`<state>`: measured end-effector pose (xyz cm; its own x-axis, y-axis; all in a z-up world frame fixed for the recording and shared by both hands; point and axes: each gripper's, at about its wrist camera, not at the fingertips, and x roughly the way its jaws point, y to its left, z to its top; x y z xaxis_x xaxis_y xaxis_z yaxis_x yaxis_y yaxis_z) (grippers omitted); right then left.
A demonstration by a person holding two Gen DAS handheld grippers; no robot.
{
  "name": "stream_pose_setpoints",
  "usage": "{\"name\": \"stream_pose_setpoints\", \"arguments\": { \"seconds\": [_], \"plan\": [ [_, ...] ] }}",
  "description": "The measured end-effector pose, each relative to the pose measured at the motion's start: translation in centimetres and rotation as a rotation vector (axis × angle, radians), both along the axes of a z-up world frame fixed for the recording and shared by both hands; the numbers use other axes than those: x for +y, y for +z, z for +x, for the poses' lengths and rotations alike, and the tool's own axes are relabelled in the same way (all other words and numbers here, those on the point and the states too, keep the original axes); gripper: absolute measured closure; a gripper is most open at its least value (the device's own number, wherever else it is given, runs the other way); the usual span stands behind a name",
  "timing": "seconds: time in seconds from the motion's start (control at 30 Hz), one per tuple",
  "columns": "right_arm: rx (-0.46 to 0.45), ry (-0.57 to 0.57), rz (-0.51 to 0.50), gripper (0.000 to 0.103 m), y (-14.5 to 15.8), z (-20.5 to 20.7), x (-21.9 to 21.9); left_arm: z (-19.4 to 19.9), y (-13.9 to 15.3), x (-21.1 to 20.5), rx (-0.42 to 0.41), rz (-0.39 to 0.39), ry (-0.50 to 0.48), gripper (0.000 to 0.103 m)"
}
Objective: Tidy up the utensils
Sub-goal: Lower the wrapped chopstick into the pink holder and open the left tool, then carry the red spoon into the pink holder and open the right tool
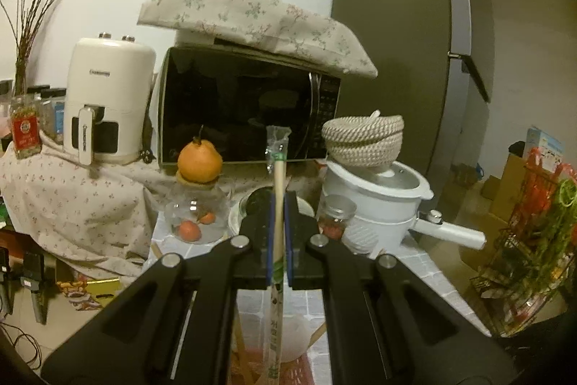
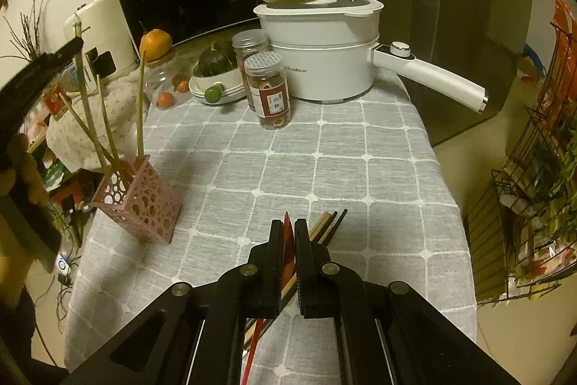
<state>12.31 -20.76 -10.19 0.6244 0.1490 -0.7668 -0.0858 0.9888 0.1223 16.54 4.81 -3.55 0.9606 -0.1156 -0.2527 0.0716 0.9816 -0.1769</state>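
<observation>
Here, at the table's left edge, a pink perforated holder (image 2: pixel 139 195) stands with several wooden chopsticks (image 2: pixel 140 103) leaning in it. Above it the left gripper (image 1: pixel 278 204) is clamped on a wrapped pair of chopsticks (image 1: pixel 278 190), held upright over the holder, its plastic sleeve poking out past the fingertips; the right wrist view shows that gripper (image 2: pixel 77 40) at the far left. Further right, near the table's front edge, the right gripper (image 2: pixel 287 226) has its jaws closed on a red chopstick (image 2: pixel 287 240), with more loose dark and wooden chopsticks (image 2: pixel 326 226) lying on the grey checked tablecloth (image 2: pixel 324 161) just beside its right finger. Toward the back edge stand two spice jars (image 2: pixel 268 92) and, right of them, a white electric pot (image 2: pixel 324 60).
</observation>
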Motion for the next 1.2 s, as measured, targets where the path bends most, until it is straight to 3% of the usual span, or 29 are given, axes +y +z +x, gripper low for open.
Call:
{"name": "stream_pose_setpoints", "arguments": {
  "seconds": [0.33,0.4,0.47,0.57,0.7,0.77,0.87,1.0,1.13,1.2],
  "plan": [
    [-0.024,-0.003,-0.014,0.097,0.2,0.0,0.2,0.0,-2.3,-0.1,0.070,0.013,-0.014,0.097],
    [-0.040,-0.006,-0.013,0.097,0.5,-0.1,0.3,-0.1,-2.4,0.1,0.098,0.005,-0.027,0.093],
    [-0.063,-0.008,-0.014,0.097,0.9,-0.3,0.6,-0.2,-2.3,0.1,0.128,0.008,-0.038,0.078],
    [-0.105,-0.021,0.007,0.097,2.0,-0.7,0.8,-0.8,-2.2,0.2,0.170,0.034,-0.030,0.075],
    [-0.161,-0.040,0.046,0.097,3.7,-1.0,1.5,-2.2,-2.1,1.4,0.255,0.011,-0.004,0.074],
    [-0.190,-0.041,0.056,0.097,4.6,-1.2,2.0,-2.9,-2.0,2.1,0.302,-0.008,0.017,0.067],
    [-0.248,-0.044,0.073,0.097,6.1,-1.4,2.9,-3.8,-2.2,3.1,0.392,-0.032,0.054,0.064],
    [-0.327,-0.042,0.128,0.097,8.0,-1.0,4.6,-4.7,-3.4,3.7,0.544,-0.014,0.075,0.064],
    [-0.414,-0.044,0.162,0.097,9.5,-0.6,7.0,-5.2,-5.0,4.3,0.653,-0.010,0.064,0.052],
    [-0.449,-0.053,0.160,0.097,9.9,-0.2,7.9,-5.3,-6.0,4.6,0.701,-0.036,0.046,0.051]
  ]
}}
